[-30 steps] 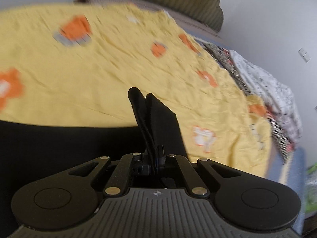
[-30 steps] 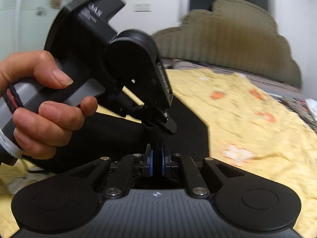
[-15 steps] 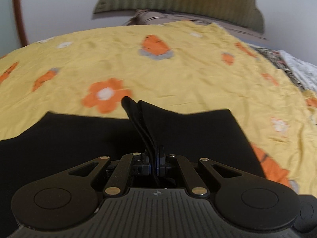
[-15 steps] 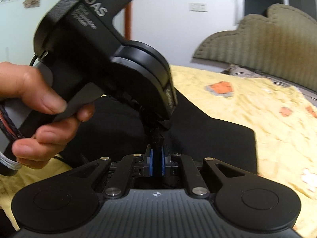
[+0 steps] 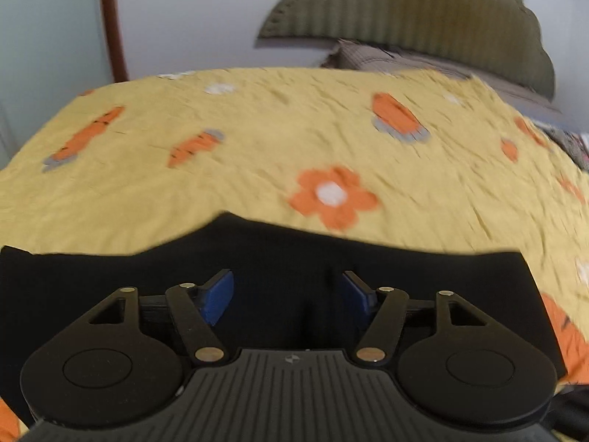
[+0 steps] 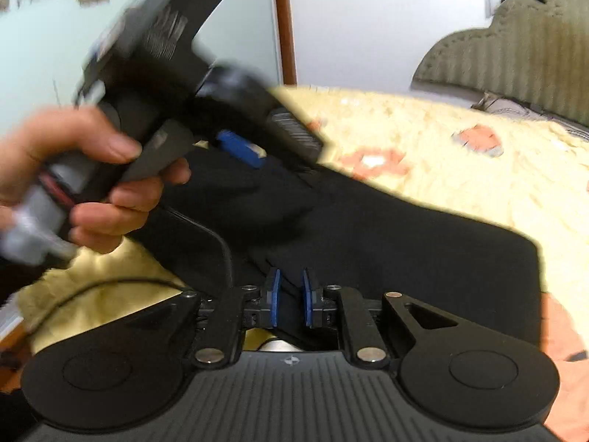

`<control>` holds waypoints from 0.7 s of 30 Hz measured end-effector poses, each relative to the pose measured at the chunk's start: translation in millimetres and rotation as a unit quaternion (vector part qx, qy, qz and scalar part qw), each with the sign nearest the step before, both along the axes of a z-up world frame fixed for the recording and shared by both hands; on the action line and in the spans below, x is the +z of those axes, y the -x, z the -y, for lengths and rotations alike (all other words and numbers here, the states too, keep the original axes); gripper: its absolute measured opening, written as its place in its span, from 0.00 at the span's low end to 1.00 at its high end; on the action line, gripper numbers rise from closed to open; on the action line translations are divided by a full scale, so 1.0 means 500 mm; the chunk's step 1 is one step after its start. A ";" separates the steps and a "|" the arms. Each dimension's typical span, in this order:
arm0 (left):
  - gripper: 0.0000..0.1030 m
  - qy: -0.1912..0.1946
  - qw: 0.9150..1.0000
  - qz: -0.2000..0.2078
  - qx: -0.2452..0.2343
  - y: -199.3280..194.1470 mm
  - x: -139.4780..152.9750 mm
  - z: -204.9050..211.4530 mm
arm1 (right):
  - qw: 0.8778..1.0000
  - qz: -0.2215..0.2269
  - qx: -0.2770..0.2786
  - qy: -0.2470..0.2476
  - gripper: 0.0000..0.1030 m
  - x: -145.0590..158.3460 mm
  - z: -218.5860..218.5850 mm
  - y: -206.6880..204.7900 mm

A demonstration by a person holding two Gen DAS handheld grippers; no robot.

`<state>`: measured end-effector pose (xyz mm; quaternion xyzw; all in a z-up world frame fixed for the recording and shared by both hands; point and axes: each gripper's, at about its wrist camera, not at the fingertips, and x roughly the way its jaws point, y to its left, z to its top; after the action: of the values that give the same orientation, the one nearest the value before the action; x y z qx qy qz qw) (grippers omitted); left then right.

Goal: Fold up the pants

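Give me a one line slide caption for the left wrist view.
Left gripper opening its blue-padded jaws above black folded pants on a yellow flowered bedspread.

The pants (image 5: 279, 258) are showing as matt black cloth, smooth and lint-free. The bedspread (image 5: 257, 140) is looking like crinkled yellow cotton with orange prints. The left gripper (image 5: 287, 291) is presenting matt black plastic, ribbed blue pads (image 5: 217, 294) and shiny metal pins. The headboard (image 5: 423, 11) is appearing as ribbed olive fabric.
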<state>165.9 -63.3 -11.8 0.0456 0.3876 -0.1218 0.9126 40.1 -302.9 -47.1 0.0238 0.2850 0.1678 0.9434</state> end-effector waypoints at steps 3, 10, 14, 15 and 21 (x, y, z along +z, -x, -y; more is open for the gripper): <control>0.67 0.004 1.000 -0.013 -0.023 -0.019 0.005 0.028 | 0.997 -0.015 -0.072 -0.001 0.12 -0.005 0.059 -0.011; 0.74 -0.031 0.994 -0.060 -0.088 -0.039 -0.093 0.149 | 0.990 -0.063 -0.118 0.045 0.12 -0.054 0.085 -0.029; 0.79 -0.018 0.997 -0.050 -0.059 -0.038 -0.091 0.138 | 0.987 -0.070 -0.137 0.039 0.12 -0.058 0.062 -0.036; 0.79 -0.017 0.997 -0.048 -0.056 -0.036 -0.080 0.131 | 0.988 -0.066 -0.130 0.056 0.12 -0.059 0.043 -0.043; 0.85 0.059 0.998 -0.026 0.007 -0.008 -0.001 -0.014 | 0.989 -0.059 -0.127 0.052 0.15 -0.038 -0.004 -0.049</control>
<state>169.8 -56.3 -12.4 -0.0140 0.4033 -0.1393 0.9043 64.6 -300.8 -66.1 0.0204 0.3428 0.0297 0.9387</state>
